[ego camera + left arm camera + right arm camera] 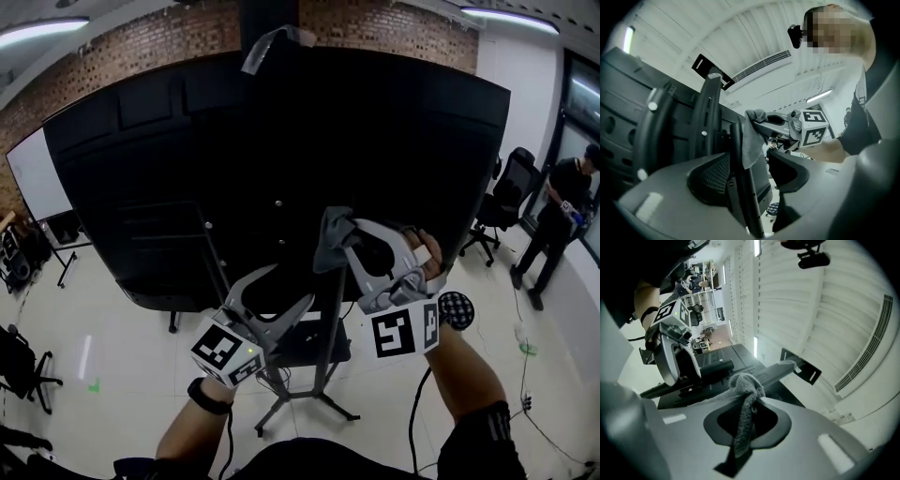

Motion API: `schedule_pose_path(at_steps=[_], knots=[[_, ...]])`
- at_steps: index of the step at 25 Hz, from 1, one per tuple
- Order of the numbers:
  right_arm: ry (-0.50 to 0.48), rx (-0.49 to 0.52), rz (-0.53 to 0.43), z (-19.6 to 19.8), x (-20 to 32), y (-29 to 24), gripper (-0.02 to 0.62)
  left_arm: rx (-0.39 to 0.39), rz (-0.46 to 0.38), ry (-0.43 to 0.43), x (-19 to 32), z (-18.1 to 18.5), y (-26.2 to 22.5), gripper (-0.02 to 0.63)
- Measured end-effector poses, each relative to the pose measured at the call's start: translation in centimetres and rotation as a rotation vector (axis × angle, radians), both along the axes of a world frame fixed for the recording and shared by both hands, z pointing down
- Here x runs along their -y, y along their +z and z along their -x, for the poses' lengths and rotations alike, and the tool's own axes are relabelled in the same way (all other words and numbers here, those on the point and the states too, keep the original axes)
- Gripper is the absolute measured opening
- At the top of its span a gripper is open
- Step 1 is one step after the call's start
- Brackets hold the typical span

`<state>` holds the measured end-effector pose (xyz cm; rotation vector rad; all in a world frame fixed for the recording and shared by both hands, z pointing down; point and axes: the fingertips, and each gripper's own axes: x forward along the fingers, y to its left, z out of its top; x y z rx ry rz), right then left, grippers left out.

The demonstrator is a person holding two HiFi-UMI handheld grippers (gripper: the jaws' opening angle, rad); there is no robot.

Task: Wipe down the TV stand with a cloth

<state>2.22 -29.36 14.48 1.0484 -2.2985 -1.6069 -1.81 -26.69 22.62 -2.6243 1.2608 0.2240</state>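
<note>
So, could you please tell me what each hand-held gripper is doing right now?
Left hand-held gripper: open, TV stand post between its jaws, unclamped.
Right hand-held gripper: shut on the grey cloth.

**Cloth** (330, 246): 1 grey knit rag, bunched, pinched between the closed jaws of the right gripper (751, 394). Its loose end hangs down just beside a stand upright.

**TV stand** (330, 328): black metal, with slim upright posts, 1 small dark shelf and splayed legs on the floor. It carries a large black screen, seen from the back. 1 upright stands between the parted jaws of the left gripper (754, 171).
</note>
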Motion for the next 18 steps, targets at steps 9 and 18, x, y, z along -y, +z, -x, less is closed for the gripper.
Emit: schedule_pose_path(at_steps=[9, 18], knots=[[-0.102, -0.091, -0.033, 15.7, -4.6, -1.1, 0.02, -0.031, -0.028, -0.144, -3.6, 14.4, -1.7, 0.283], [-0.068, -0.243, -0.098, 30.2, -5.4, 0.2, 0.019, -0.043, -0.022, -0.253, -6.8, 26.2, -0.9, 0.284]])
